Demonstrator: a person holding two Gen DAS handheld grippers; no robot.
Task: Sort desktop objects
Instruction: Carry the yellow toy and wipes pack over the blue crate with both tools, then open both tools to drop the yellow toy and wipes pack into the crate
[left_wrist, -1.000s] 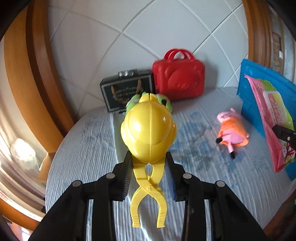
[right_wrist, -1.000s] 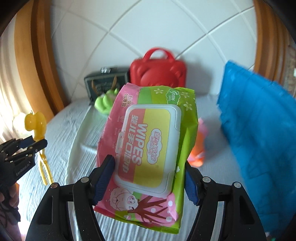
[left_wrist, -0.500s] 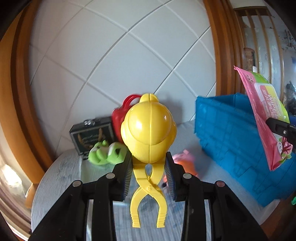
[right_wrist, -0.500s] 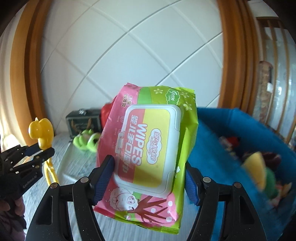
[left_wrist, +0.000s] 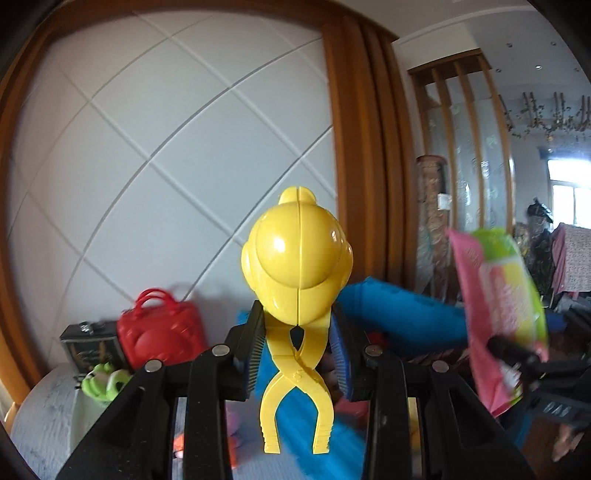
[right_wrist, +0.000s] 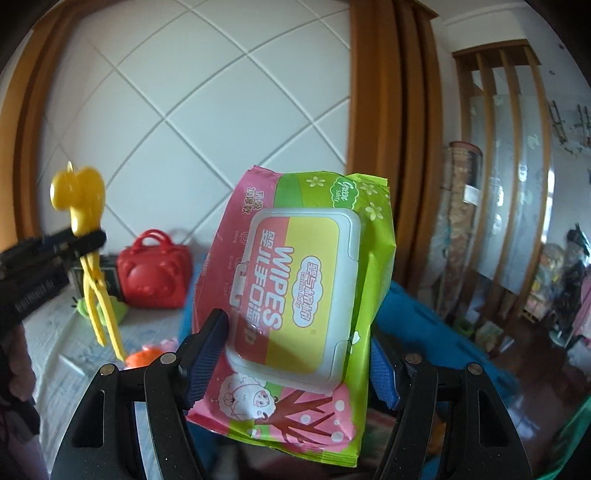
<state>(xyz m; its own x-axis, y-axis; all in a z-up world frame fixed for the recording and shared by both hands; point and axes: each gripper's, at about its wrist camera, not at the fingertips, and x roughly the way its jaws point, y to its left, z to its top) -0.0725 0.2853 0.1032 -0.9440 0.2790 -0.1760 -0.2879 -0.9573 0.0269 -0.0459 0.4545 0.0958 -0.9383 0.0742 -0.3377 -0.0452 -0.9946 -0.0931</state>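
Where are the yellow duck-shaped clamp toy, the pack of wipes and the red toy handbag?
yellow duck-shaped clamp toy (left_wrist: 297, 258): left wrist view, round head.
pack of wipes (right_wrist: 295, 291): right wrist view, white flip lid.
red toy handbag (right_wrist: 155, 277): right wrist view, front face.

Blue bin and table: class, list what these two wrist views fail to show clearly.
- Blue bin contents: left wrist view, hidden behind the yellow duck clamp and the left tongs.
- Bin interior: right wrist view, covered by the wipes pack.
- Orange toy: right wrist view, blurred, partly hidden by the right tongs.
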